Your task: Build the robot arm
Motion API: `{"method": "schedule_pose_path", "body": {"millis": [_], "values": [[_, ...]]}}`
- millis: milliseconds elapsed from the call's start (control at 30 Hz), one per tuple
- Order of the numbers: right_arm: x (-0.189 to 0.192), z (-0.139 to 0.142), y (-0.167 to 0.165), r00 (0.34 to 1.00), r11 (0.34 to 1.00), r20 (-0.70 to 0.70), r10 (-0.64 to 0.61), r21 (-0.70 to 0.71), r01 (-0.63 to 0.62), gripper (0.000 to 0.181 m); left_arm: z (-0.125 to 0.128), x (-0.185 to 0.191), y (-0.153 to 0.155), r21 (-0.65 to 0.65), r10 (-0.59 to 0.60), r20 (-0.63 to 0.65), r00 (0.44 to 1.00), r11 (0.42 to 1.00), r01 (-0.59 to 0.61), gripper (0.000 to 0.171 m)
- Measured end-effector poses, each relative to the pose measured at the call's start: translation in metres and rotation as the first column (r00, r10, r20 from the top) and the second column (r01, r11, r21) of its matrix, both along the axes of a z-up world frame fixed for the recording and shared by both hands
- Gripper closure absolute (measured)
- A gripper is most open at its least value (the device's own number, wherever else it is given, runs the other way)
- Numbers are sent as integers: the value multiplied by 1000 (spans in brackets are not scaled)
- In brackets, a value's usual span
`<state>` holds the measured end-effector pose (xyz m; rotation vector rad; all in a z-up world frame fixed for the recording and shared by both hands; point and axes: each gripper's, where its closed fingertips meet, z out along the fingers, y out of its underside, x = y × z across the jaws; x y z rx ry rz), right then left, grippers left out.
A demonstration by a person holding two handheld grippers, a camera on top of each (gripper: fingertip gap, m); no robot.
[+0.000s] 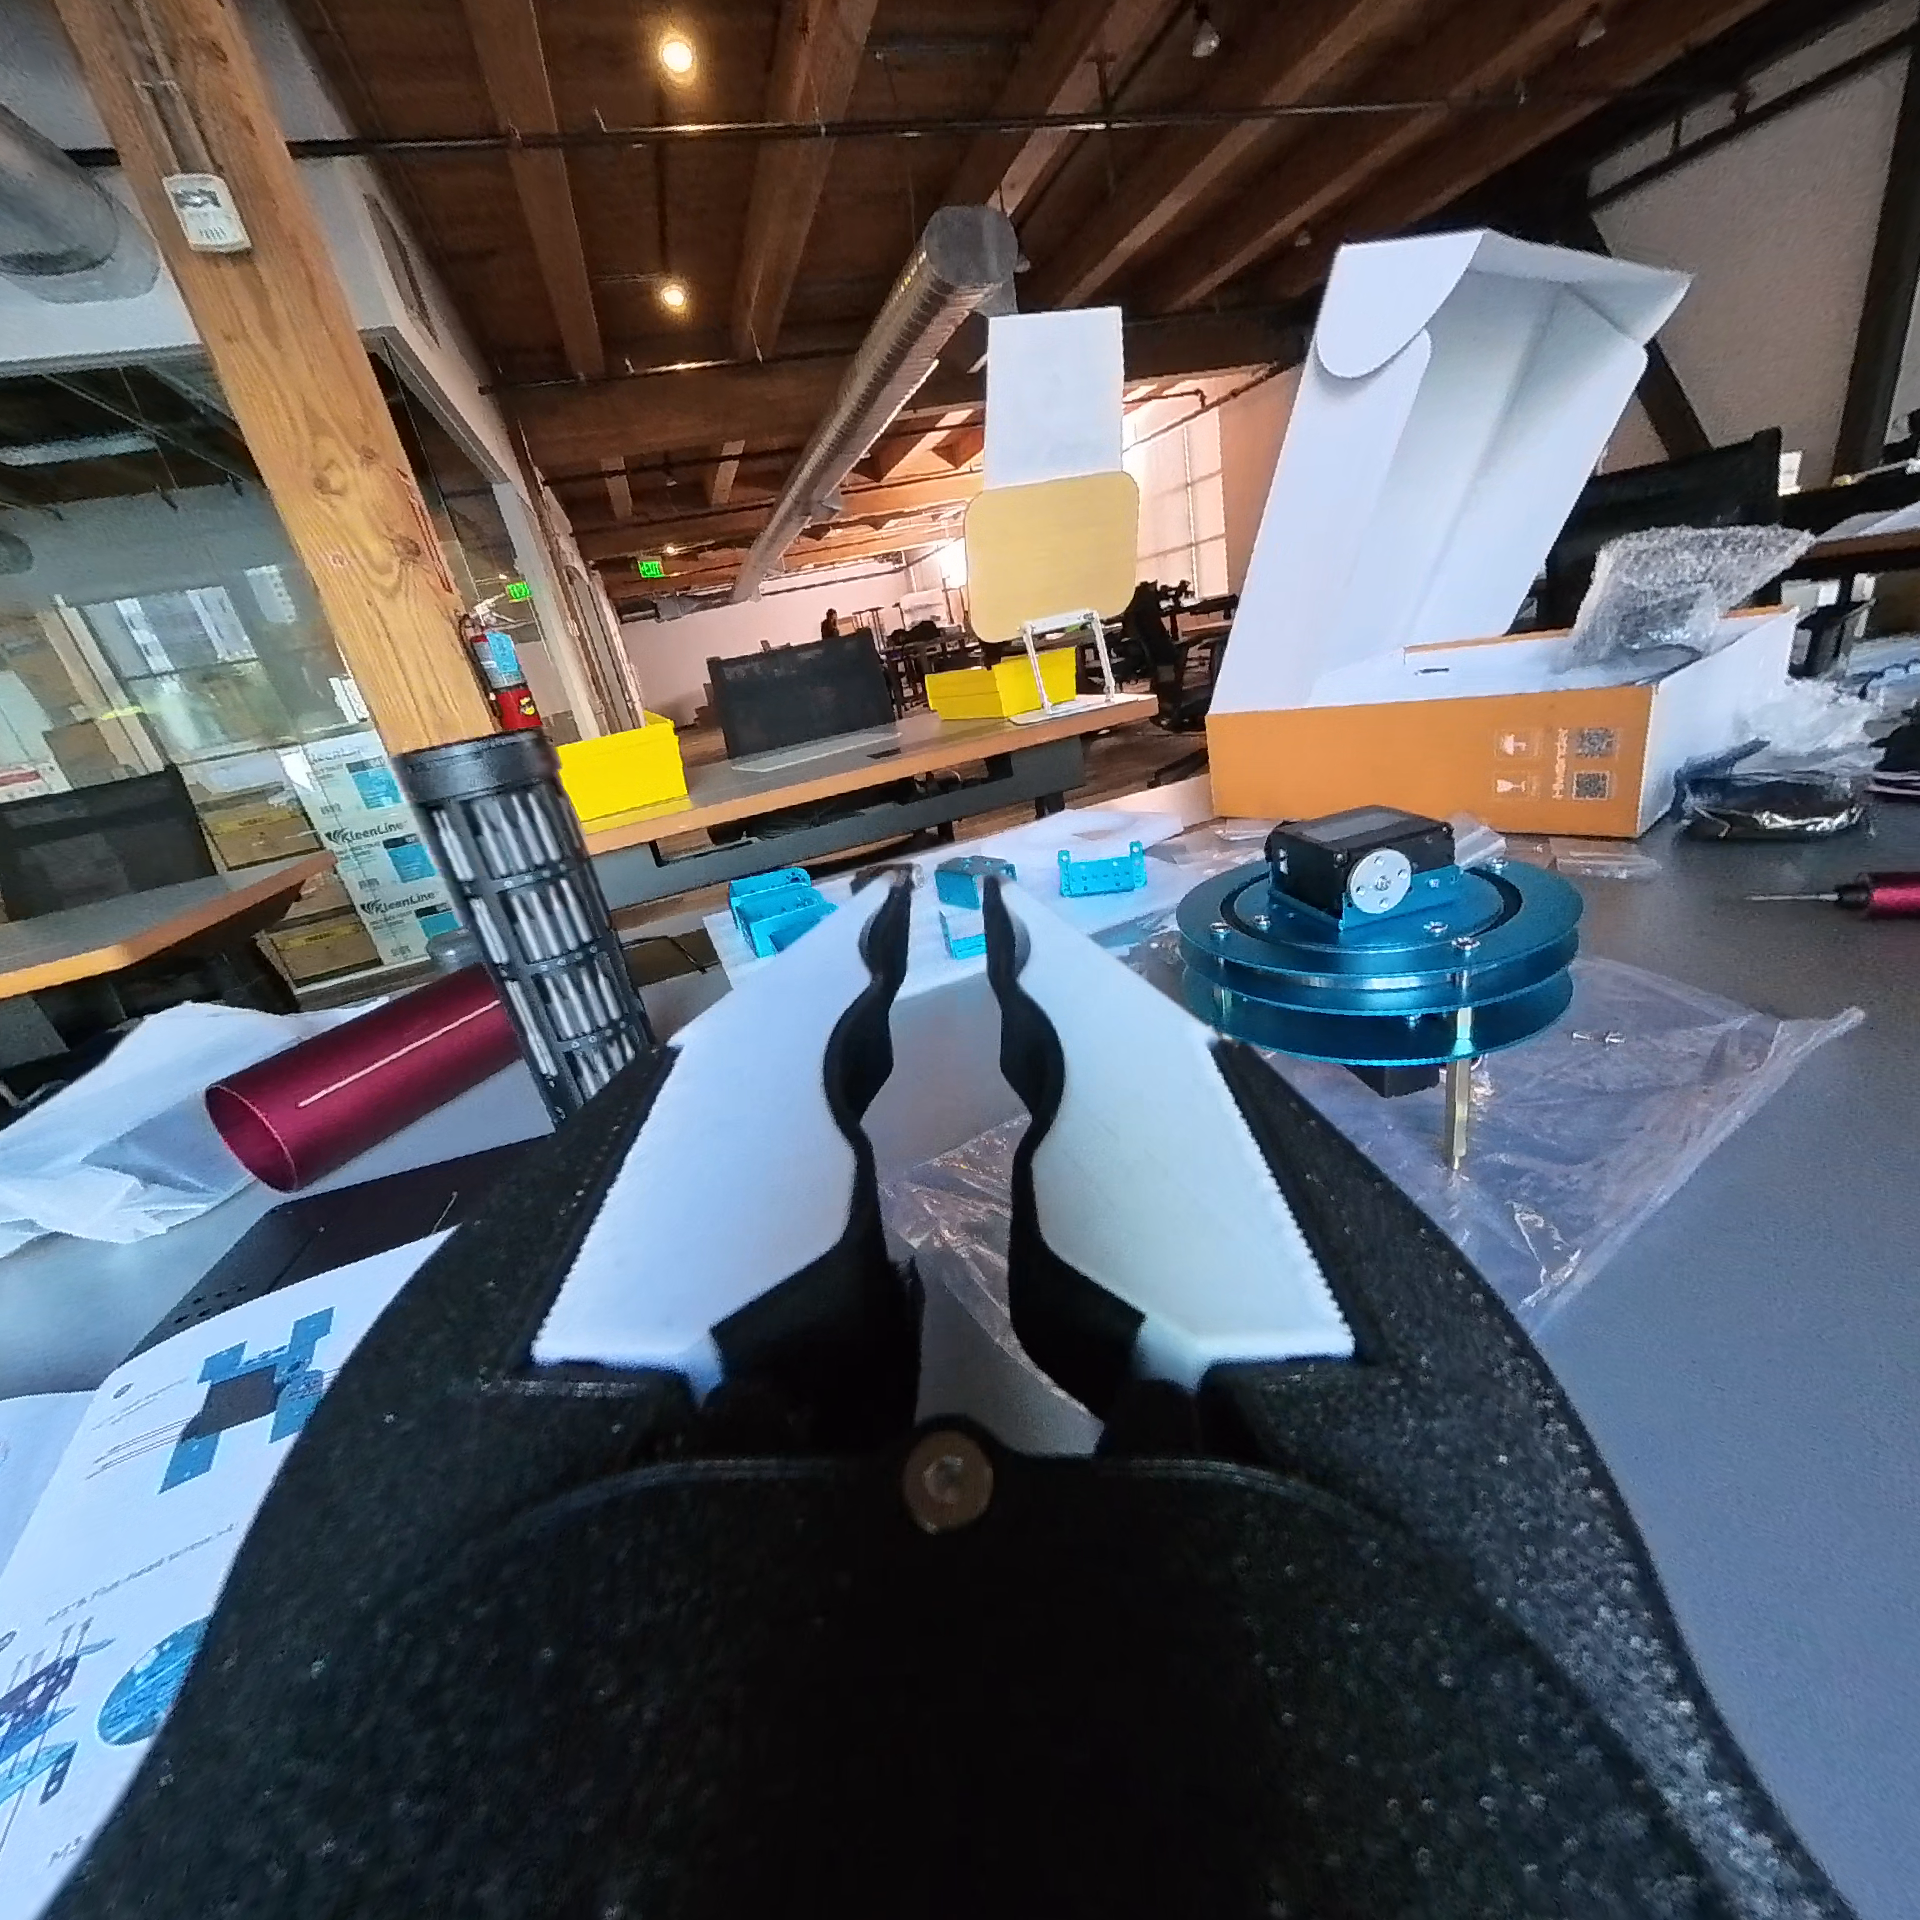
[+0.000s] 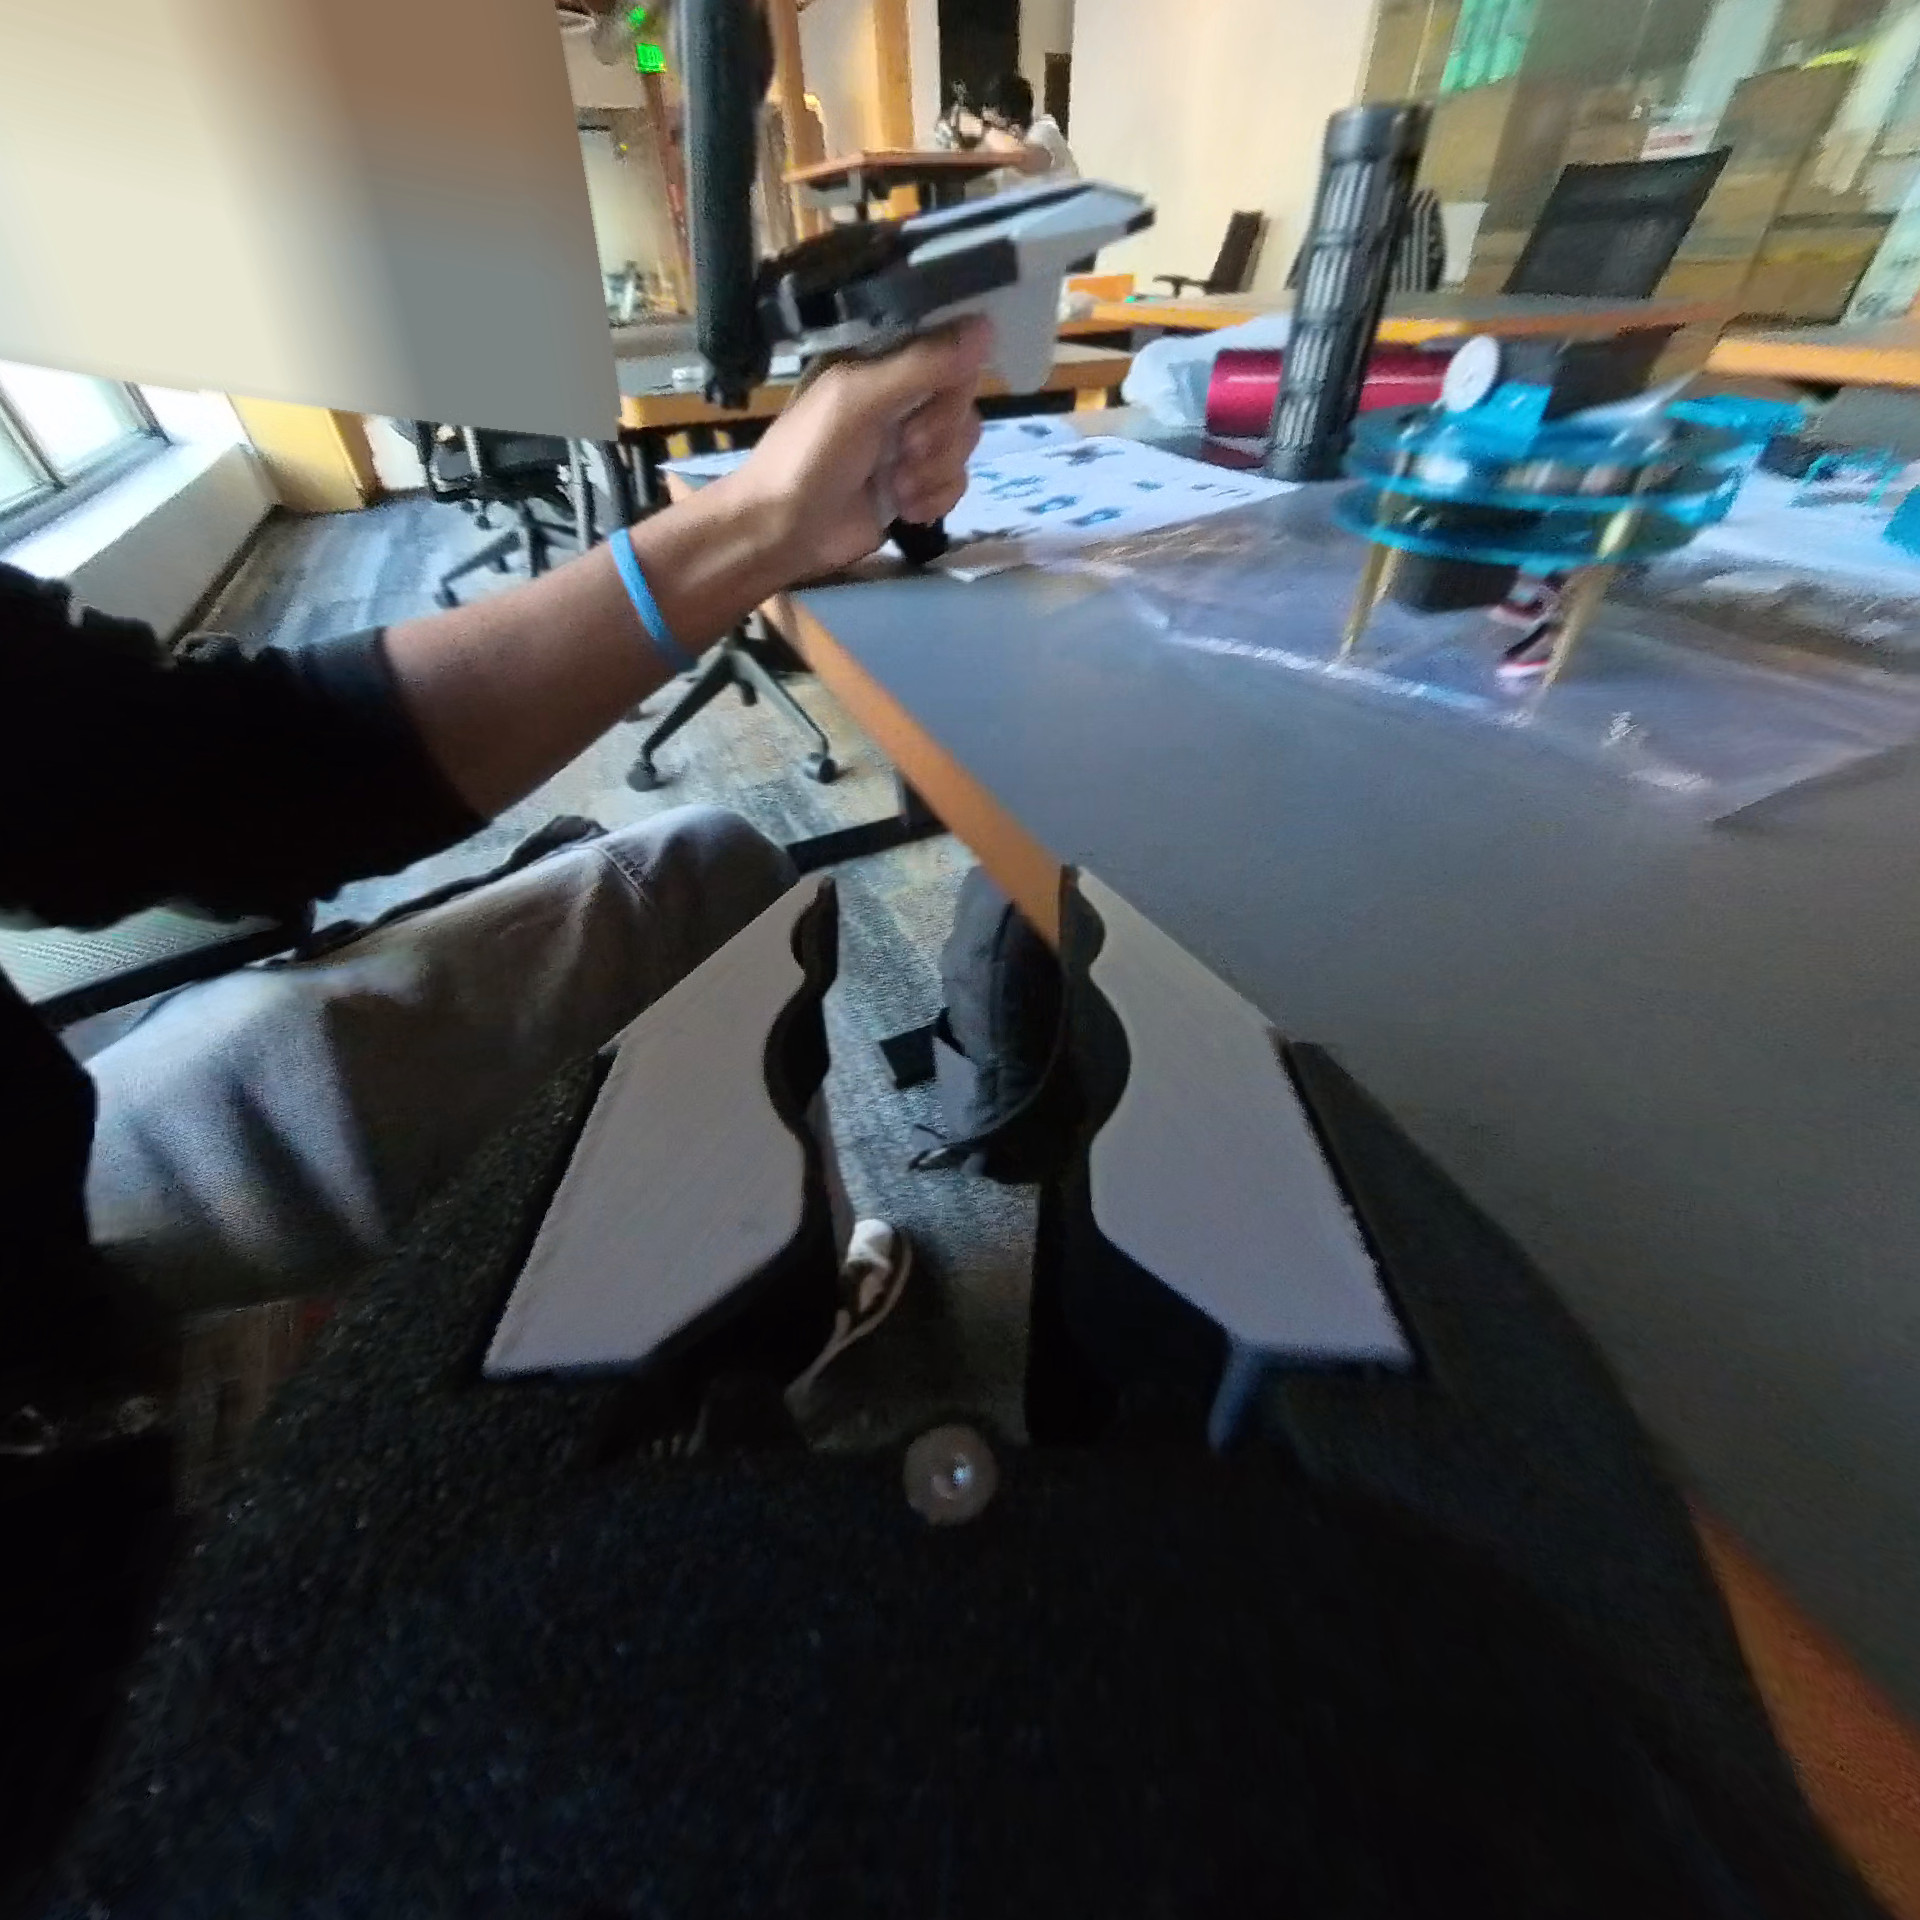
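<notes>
My left gripper (image 1: 943,894) hovers low over the grey table (image 1: 1714,1299), its jaws a narrow gap apart and empty. Several small blue metal brackets (image 1: 777,906) lie on white foam just past its tips. A blue round two-plate base (image 1: 1377,961) with a black servo (image 1: 1356,857) on top stands on brass legs to its right. My right gripper (image 2: 948,891) is open and empty at the table's near edge (image 2: 935,774), pointing past it toward the floor. The right wrist view also shows the left gripper (image 2: 1143,213) held in a hand, and the blue base (image 2: 1538,473), blurred.
A red tube (image 1: 358,1081) and a black mesh cylinder (image 1: 520,914) stand left of the left gripper. A printed sheet (image 1: 156,1507) lies near left. An open orange and white box (image 1: 1455,748), clear plastic (image 1: 1507,1143) and a red screwdriver (image 1: 1870,894) are right. A person's knee (image 2: 416,1039) is under the table edge. My right fingertips sit around 35 centimetres from my left ones. My left gripper is the nearer one to the black mesh cylinder (image 1: 520,914): about 25 centimetres, against 55 centimetres.
</notes>
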<state>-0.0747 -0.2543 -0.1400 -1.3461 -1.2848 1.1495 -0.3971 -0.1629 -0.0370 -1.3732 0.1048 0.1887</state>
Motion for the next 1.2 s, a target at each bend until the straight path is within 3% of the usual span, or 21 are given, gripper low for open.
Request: {"method": "schedule_pose_path", "body": {"millis": [133, 233, 333, 467, 600, 667, 700, 800, 900, 1000, 1100, 1200], "values": [[16, -18, -15, 999, 998, -14, -51, -27, 50, 135, 6, -3, -5, 34, 27, -5, 1000, 999, -26, 158], [43, -22, -9, 985, 981, 20, -170, 98, 167, 129, 11, 1, -10, 63, 33, -17, 999, 998, -32, 158], [75, -3, 13, 949, 947, 66, -307, 117, 298, 137, 16, 12, -28, 79, 15, -1, 1000, 997, -15, 157], [107, 27, 60, 920, 934, 167, -356, 25, 357, 127, -3, 59, -88, 25, -51, 10, 999, 998, 51, 156], [144, 62, 154, 835, 865, 224, -502, 161, 476, 133, -48, 99, -177, -37, 12, -61, 998, 999, -15, 156], [154, 65, 197, 804, 852, 285, -522, 140, 504, 121, -84, 120, -218, -85, 9, -23, 1000, 996, -11, 156], [156, 66, 214, 799, 848, 286, -529, 134, 513, 125, -108, 131, -234, -125, 0, 9, 1000, 992, 2, 156], [155, 40, 246, 770, 861, 403, -495, 109, 496, 112, -192, 160, -266, -259, 5, 99, 995, 966, 21, 156], [146, 16, 255, 771, 877, 453, -449, 59, 476, 114, -264, 183, -282, -403, 23, 181, 983, 914, 53, 156], [138, 3, 257, 770, 885, 472, -429, 51, 462, 119, -279, 192, -286, -453, 29, 134, 991, 891, 35, 151], [134, -9, 261, 761, 885, 486, -428, 54, 463, 122, -292, 200, -287, -481, 6, 208, 978, 871, 97, 151], [132, -20, 263, 748, 885, 515, -419, 48, 463, 121, -295, 196, -290, -483, 15, 196, 981, 871, 83, 151]]}}
